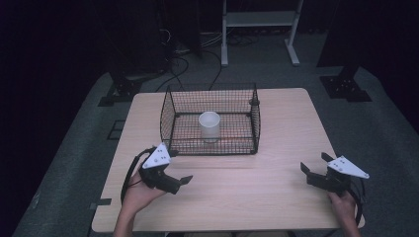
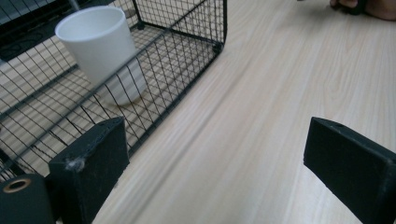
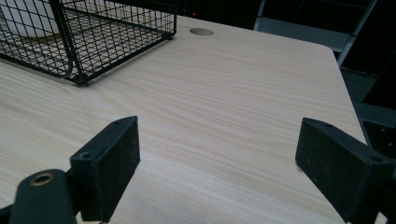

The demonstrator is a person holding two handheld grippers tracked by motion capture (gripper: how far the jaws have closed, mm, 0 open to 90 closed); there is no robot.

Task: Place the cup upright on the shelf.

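Observation:
A black wire basket (image 1: 170, 116) stands at the middle back of the wooden table (image 1: 257, 197). Inside it, a white paper cup (image 1: 209, 126) stands upright. My left gripper (image 1: 179, 167) hovers just off the basket's near left corner, open and holding nothing. In the left gripper view its jaws (image 2: 219, 158) are wide apart over bare wood, with the cup (image 2: 100, 49) behind the mesh (image 2: 219, 46) to their left. My right gripper (image 1: 315, 163) is open near the table's right front edge. Its jaws (image 3: 224, 158) also frame bare wood, and the basket (image 3: 74, 60) lies far left.
A round hole (image 3: 201, 31) marks the tabletop behind the basket. The table's right edge (image 3: 343, 79) runs close to the right gripper. On the floor behind are a metal rack (image 1: 259, 29), cables (image 1: 183, 64) and dark stand bases (image 1: 346, 89).

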